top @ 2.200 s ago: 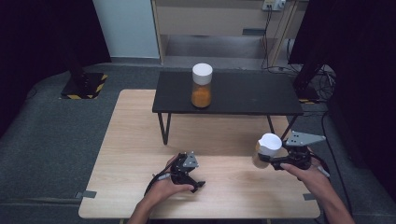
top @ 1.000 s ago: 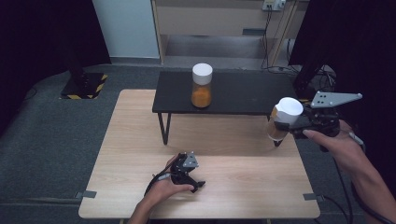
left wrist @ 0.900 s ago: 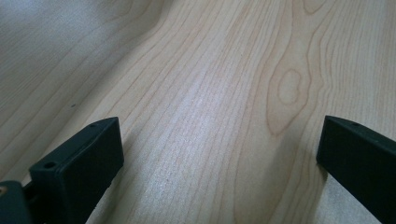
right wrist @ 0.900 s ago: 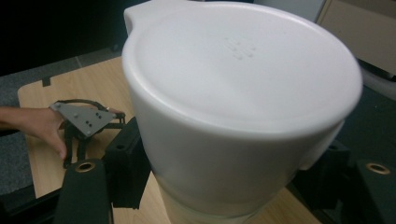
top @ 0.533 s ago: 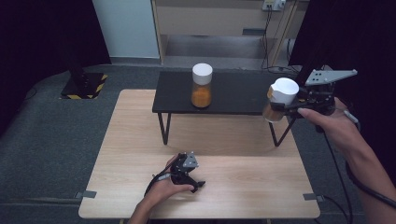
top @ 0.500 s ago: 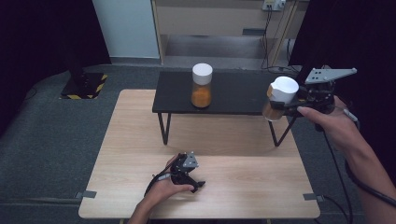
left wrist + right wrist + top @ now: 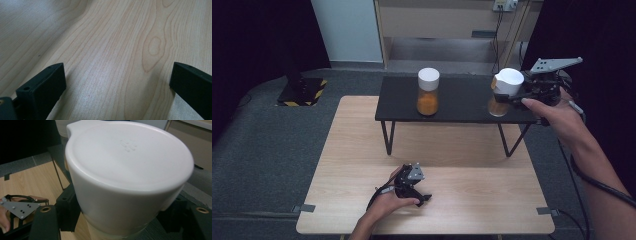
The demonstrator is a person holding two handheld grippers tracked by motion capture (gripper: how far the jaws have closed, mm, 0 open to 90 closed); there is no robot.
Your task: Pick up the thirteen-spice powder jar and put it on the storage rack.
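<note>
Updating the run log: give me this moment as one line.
right gripper: shut on white-lidded jar of orange powder, above black shelf | left gripper: open, on wooden table

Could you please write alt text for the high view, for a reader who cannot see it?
The right gripper holds a white-lidded jar at the right end of a low black shelf, where a matching jar stands. The left gripper rests on the wooden table, fingers open.

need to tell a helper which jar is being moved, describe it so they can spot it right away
Look at the black shelf standing at the far end of the wooden table. Two white-lidded jars of orange contents are there; the moved jar is at the shelf's right end, clamped in the right claw. The other jar stands free mid-shelf.
</note>
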